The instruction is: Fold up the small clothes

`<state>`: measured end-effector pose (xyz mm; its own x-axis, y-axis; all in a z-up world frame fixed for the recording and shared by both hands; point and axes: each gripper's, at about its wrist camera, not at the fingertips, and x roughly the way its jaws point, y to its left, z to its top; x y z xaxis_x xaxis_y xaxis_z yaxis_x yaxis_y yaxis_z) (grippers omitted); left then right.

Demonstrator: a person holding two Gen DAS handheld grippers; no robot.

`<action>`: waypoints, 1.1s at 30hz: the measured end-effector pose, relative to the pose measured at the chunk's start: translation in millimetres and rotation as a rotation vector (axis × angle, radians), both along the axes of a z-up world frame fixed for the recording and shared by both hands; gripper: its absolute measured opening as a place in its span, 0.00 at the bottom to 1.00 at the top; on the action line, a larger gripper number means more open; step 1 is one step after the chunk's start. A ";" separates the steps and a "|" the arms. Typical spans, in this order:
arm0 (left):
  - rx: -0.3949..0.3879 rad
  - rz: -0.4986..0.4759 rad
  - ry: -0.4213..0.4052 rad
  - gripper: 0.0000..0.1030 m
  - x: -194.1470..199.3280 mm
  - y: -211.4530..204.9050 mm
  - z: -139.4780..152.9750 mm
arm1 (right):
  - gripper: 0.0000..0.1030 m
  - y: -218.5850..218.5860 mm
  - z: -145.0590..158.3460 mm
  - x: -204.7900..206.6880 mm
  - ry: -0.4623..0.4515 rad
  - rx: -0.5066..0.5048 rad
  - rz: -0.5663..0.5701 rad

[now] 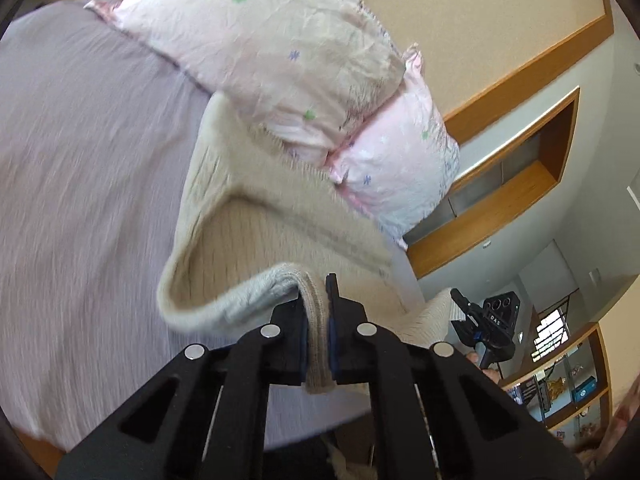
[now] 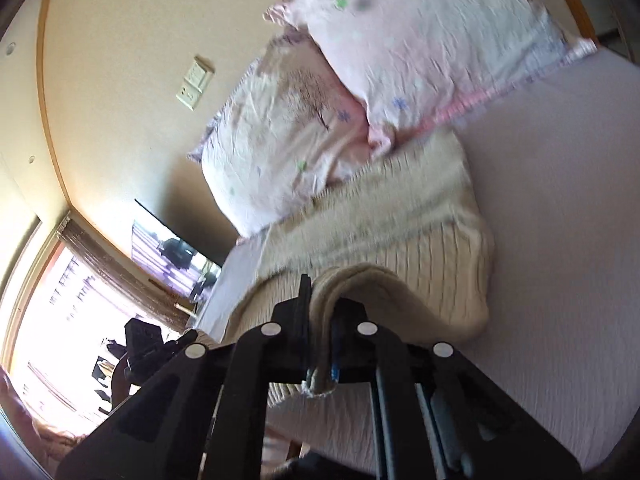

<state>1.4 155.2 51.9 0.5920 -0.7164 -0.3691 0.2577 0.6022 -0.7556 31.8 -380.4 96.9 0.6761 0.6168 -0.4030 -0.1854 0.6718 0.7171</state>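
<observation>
Left wrist view. Left gripper [image 1: 318, 320] pinching a ribbed hem of the cream knit sweater [image 1: 256, 236] between its two fingers; fabric fills the gap and hangs out below. Ahead of the gripper the sweater curls into a lifted fold, the rest of it spread on the bed [image 1: 80, 160] with its mauve sheet. Beyond the sweater, two pink flowered pillows [image 1: 280, 48], the far edge of the knit touching them. To the right of the gripper, the right gripper [image 1: 466, 312] holds another part of the same sweater. Frame blurred.

Right wrist view. Right gripper [image 2: 320, 320] clamped on a thick bunched edge of the sweater [image 2: 400, 232], cloth draped over the right finger. Ahead, the sweater lies on the bed [image 2: 560, 200], reaching up to the pillows [image 2: 400, 40]. Low to the left, the left gripper [image 2: 176, 344], partly hidden against window glare.
</observation>
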 end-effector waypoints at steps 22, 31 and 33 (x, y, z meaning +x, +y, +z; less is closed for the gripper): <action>0.117 0.207 0.200 0.84 184.8 11.0 -18.0 | 0.96 -24.8 -45.9 129.0 0.053 -0.150 -0.456; 0.116 0.128 0.312 0.32 173.8 0.7 -59.8 | 0.96 -22.6 -48.5 123.9 0.025 -0.109 -0.421; 0.024 0.140 0.340 0.21 172.4 1.5 -65.5 | 0.96 -22.2 -48.1 123.7 0.020 -0.094 -0.402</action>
<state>173.8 156.6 -13.6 0.5238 -0.6261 -0.5775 -0.0919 0.6325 -0.7691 155.5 -402.6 48.7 0.8475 0.2648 -0.4600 0.1184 0.7505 0.6502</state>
